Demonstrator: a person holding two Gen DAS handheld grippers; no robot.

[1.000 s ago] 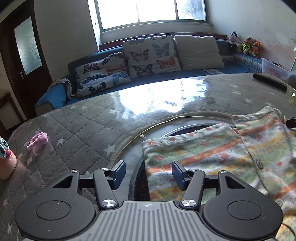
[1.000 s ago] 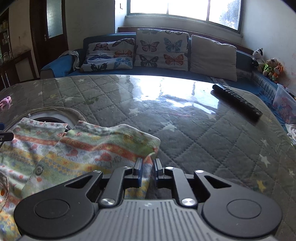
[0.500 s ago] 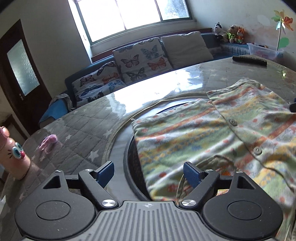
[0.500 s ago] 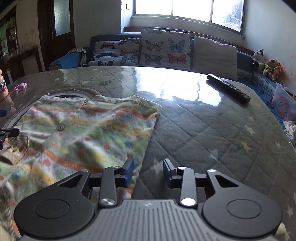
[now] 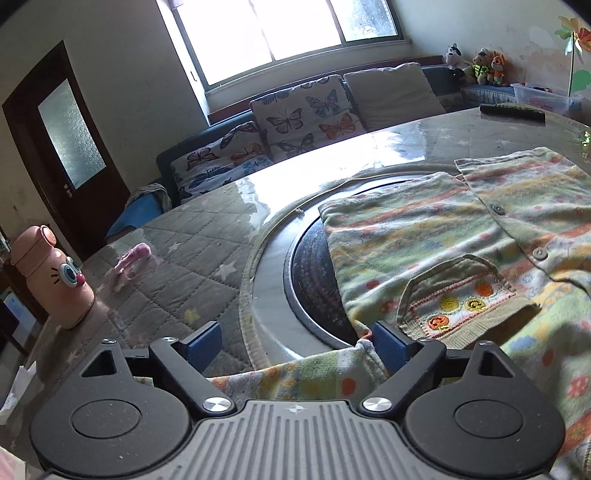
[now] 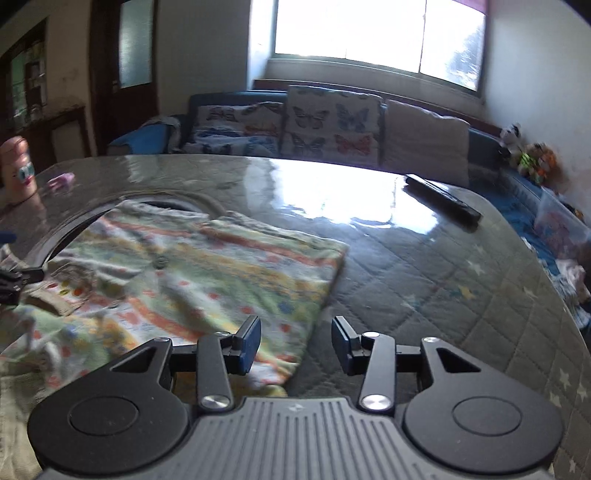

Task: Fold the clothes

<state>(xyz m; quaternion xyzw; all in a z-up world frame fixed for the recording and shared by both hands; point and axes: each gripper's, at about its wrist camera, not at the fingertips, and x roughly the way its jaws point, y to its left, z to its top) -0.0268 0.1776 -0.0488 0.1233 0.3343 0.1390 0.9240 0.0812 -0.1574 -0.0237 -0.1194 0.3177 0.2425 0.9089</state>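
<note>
Tools, two, one per hand, entered first as nearest items. Left tool: jaws wide and opening; a rolled hem of the garment lies low between them, just beside the right-hand blue pad, not pressed from both sides. Right tool: jaws partly apart and opening; the garment's near corner lies under the left-hand pad, bare quilted surface under the other; nothing gripped.

Garment: small buttoned top, striped in green, yellow and orange with small printed figures; spread flat on the bench, part folded, a knitted pocket with round motifs facing up. In the right wrist view it lies left of centre, its right edge straight. Its left part overlaps a round dark inset with a pale ring around it.

Bench: covered in grey quilted cloth with stars under a glossy clear sheet that reflects the window.

Pink bottle with cartoon eyes: upright, at the bench's left edge, well apart from the garment. Small pink item: beside it, kind unclear. Remote control: dark, on the far right of the bench.

Sofa: blue, beyond the bench, with butterfly cushions and one plain cushion. Soft toys: at the sofa's right end. Window: above, bright.
</note>
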